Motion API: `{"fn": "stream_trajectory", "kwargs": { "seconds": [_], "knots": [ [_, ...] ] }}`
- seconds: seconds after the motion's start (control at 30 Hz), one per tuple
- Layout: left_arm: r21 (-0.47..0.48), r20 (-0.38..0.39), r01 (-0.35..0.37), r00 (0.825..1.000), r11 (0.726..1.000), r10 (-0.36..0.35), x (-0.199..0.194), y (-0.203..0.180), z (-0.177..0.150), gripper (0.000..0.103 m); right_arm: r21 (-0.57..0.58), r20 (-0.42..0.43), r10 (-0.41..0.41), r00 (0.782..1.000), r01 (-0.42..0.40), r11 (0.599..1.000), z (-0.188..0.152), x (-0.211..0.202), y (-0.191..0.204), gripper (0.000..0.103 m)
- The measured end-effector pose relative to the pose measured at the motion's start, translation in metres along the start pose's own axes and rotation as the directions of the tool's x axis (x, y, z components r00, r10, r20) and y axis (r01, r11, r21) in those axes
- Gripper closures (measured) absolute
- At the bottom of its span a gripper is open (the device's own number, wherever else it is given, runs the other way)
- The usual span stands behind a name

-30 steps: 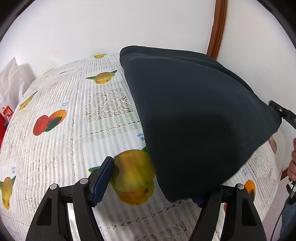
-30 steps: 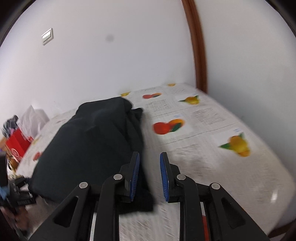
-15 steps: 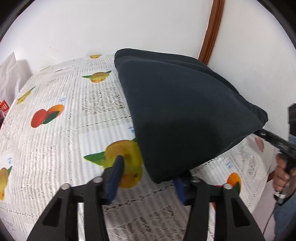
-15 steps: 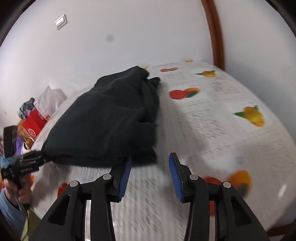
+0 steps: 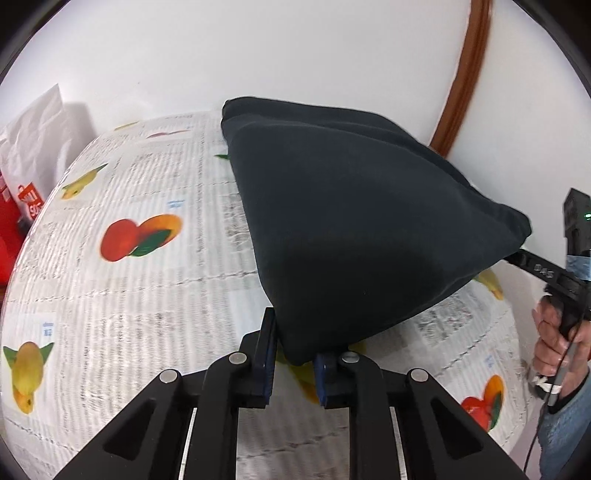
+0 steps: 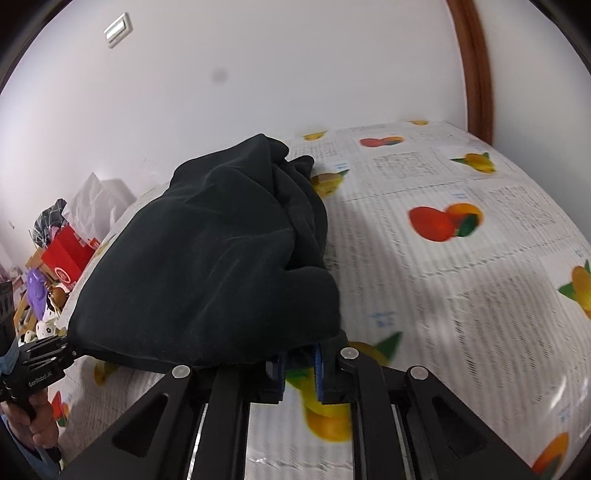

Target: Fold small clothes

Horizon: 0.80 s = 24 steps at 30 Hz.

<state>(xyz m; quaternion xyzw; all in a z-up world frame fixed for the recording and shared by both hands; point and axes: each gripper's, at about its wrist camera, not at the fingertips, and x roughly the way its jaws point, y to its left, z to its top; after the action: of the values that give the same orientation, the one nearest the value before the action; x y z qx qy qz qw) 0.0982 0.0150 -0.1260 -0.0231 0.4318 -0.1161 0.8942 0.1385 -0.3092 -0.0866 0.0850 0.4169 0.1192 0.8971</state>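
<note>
white walls on two sides, brown trim (image 5: pixel 465 74) in the corner, a light switch (image 6: pixel 118 29) high on the wall. table covered by a fruit-print cloth (image 5: pixel 147 295), oranges and pears on white lace pattern.

dark garment (image 5: pixel 351 229) lies bunched on the cloth, my two grippers at its near corners, fabric stretched between them and lifted off the cloth there.

left gripper (image 5: pixel 293 365): jaws have just been closing, and i see the garment's lowest corner pinched between the blue pads (image 5: pixel 269 354). clenched on cloth.

right gripper (image 6: pixel 299 363): jaws have also just been closing. blue pads (image 6: pixel 318 363) stand near together with a dark fold hanging into the top of the gap; the garment's edge drapes over the left finger. i read it as a grip on the garment.

from the left view the right gripper (image 5: pixel 532 264) meets the garment's far corner, right hand (image 5: pixel 557 339) around its handle. from the right view the left gripper (image 6: pixel 70 347) sits at the other corner, left hand (image 6: pixel 33 417) below it.

clutter past the table's left end: red box (image 6: pixel 68 254), white bag (image 6: pixel 99 201), purple item (image 6: pixel 37 291).

motion blur on the cloth in both views.
</note>
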Motion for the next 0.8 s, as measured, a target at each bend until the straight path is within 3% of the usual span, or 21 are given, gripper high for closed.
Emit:
{"fn": "stream_trajectory", "kwargs": {
  "seconds": [0.13, 0.2, 0.23, 0.37, 0.5, 0.63, 0.8],
  "knots": [
    [0.028, -0.007, -0.001, 1.000, 1.000, 0.001, -0.003, 0.000, -0.003, 0.082, -0.056, 0.027, -0.018, 0.999, 0.020, 0.998, -0.012, -0.039, 0.004, 0.082],
    [0.048, -0.010, 0.009, 1.000, 0.999, -0.009, -0.002, -0.003, -0.002, 0.074, -0.112, 0.038, -0.033, 0.999, 0.037, 0.993, -0.013, -0.059, 0.006, 0.078],
    [0.056, -0.012, 0.011, 1.000, 0.998, -0.011, 0.000, -0.005, -0.001, 0.067, -0.139, 0.064, -0.049, 0.997, 0.058, 0.989, -0.009, -0.071, 0.009, 0.077],
    [0.072, -0.015, -0.002, 1.000, 0.997, 0.003, 0.007, -0.008, 0.002, 0.058, -0.161, 0.136, -0.020, 0.990, 0.043, 0.986, 0.016, -0.085, 0.023, 0.070],
    [0.014, -0.043, 0.030, 0.999, 0.999, -0.029, 0.011, 0.005, 0.002, 0.050, -0.168, 0.141, 0.009, 0.990, 0.015, 0.986, 0.042, -0.055, 0.040, 0.070],
    [0.005, -0.040, 0.044, 0.998, 0.999, -0.044, 0.003, 0.011, -0.006, 0.048, -0.086, 0.034, 0.067, 0.997, -0.064, 0.994, 0.068, 0.000, 0.040, 0.070],
    [0.032, -0.030, 0.047, 0.998, 0.998, -0.046, 0.001, 0.011, -0.009, 0.046, 0.018, -0.072, 0.091, 0.993, -0.090, 0.996, 0.081, 0.048, 0.024, 0.070]
  ]
}}
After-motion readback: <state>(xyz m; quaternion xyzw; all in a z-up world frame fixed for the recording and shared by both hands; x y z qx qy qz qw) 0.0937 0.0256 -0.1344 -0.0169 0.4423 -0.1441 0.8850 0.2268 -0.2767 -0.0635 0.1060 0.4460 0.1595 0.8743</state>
